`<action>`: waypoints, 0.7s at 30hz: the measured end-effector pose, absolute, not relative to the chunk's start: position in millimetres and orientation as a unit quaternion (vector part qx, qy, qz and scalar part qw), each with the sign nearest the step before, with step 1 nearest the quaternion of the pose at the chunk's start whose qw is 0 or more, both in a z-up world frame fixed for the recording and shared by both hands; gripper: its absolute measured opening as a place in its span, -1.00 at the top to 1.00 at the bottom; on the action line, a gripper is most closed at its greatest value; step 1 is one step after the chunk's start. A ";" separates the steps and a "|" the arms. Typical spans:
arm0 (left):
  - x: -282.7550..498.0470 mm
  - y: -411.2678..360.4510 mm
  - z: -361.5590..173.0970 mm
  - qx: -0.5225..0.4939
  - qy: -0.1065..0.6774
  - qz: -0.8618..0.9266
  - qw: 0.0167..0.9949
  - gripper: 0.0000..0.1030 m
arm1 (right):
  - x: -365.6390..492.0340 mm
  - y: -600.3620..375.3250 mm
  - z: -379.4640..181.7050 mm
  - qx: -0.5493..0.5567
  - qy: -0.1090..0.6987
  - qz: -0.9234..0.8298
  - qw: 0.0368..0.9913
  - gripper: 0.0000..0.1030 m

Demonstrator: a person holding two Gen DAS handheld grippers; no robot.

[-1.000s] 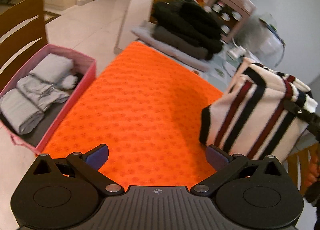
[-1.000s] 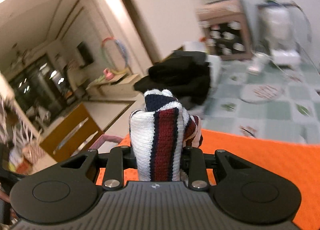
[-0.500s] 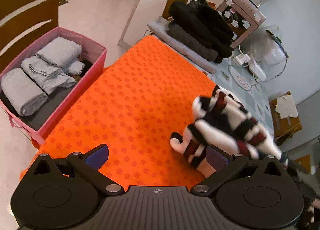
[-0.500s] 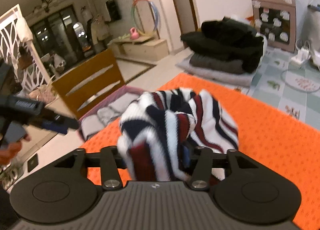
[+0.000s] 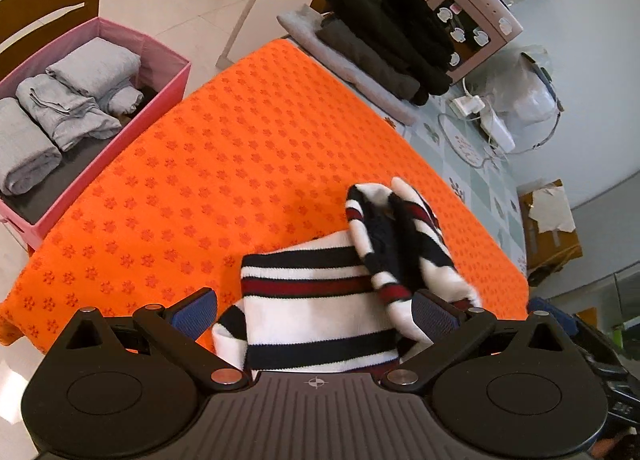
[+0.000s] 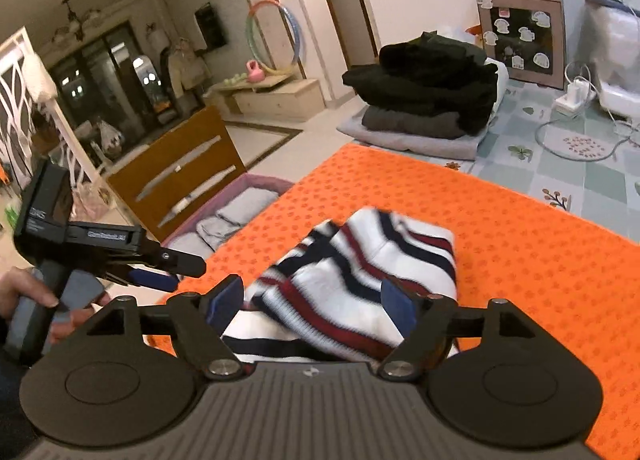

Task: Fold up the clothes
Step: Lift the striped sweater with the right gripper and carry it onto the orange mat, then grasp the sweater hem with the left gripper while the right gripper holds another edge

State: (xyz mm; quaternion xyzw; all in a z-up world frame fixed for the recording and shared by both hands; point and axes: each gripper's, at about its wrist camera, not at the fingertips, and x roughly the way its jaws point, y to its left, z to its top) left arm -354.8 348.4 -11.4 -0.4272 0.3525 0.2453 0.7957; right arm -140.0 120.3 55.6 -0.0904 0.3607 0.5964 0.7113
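A white sweater (image 5: 320, 300) with navy and red stripes lies crumpled on the orange mat (image 5: 240, 140), near its front edge. My left gripper (image 5: 316, 310) is open, its blue pads wide apart on either side of the sweater's near end. In the right wrist view the sweater (image 6: 360, 260) lies in a heap on the mat (image 6: 520, 240) between the fingers of my right gripper (image 6: 312, 302). Its jaws are opening and the pads do not press on the cloth. At the left of that view a hand holds the left gripper (image 6: 160, 264).
A pink fabric box (image 5: 160, 56) with several folded grey clothes (image 5: 92, 64) stands left of the mat, with a wooden chair (image 6: 180, 180) behind it. A pile of dark clothes (image 5: 384, 28) lies past the far end. A water dispenser (image 5: 476, 20) and cables stand at the back right.
The right gripper has opened and let go of the sweater, which dropped from hanging onto the mat in a heap. The left gripper has sunk toward it, still open.
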 end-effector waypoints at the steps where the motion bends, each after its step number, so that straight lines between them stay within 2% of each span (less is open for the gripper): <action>1: -355.0 347.9 -11.6 -0.426 0.352 0.245 0.796 -1.00 | -143.3 123.4 54.2 -0.100 0.357 0.601 0.708 -0.58; 9: -364.8 348.7 -12.7 -0.419 0.350 0.259 0.797 -1.00 | -166.7 166.4 18.8 -0.216 0.316 0.625 0.680 -0.55; 10: -366.5 349.1 -12.9 -0.417 0.350 0.262 0.796 -1.00 | -170.4 169.6 14.8 -0.234 0.306 0.621 0.683 -0.50; 12: -370.6 350.1 -15.0 -0.418 0.350 0.267 0.795 -1.00 | -171.7 173.0 9.8 -0.251 0.297 0.617 0.684 0.00; 14: -374.3 350.7 -17.3 -0.419 0.351 0.271 0.792 -1.00 | -167.3 173.2 9.9 -0.248 0.298 0.612 0.689 0.29; 17: -379.2 352.4 -22.2 -0.421 0.351 0.279 0.788 -1.00 | -152.5 167.6 21.0 -0.226 0.285 0.594 0.718 0.39; 21: -382.1 353.6 -28.5 -0.426 0.351 0.283 0.785 -1.00 | -115.9 154.0 37.9 -0.194 0.272 0.551 0.764 0.43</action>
